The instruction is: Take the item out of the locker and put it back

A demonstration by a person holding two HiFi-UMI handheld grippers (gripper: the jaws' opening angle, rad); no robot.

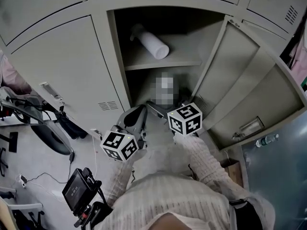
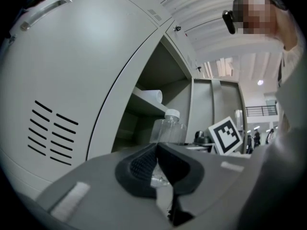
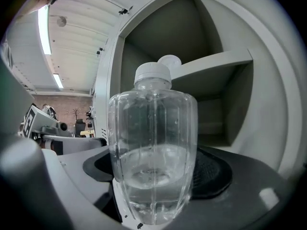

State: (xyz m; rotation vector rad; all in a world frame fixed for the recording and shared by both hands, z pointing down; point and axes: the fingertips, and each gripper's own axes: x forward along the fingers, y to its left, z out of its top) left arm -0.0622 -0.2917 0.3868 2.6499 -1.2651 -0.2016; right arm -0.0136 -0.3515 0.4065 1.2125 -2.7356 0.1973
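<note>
A clear plastic bottle (image 3: 152, 128) with a white cap and a little water stands upright between the pads (image 3: 213, 174) of my right gripper (image 3: 153, 181), which is shut on it. It is held in front of the open locker (image 1: 165, 56), below the shelf (image 1: 163, 63). In the head view the bottle itself is hidden; only the right gripper (image 1: 160, 111) and its marker cube (image 1: 184, 119) show. My left gripper (image 2: 158, 164) is shut with nothing in it, just left of the bottle (image 2: 168, 128), low before the closed neighbouring door (image 1: 67, 66).
A white roll (image 1: 151, 42) lies on the locker shelf. The locker door (image 1: 240, 75) swings open to the right. Another bottle (image 1: 266, 140) lies on the floor at right. A device (image 1: 79, 188), cables and dark gear lie on the floor at left.
</note>
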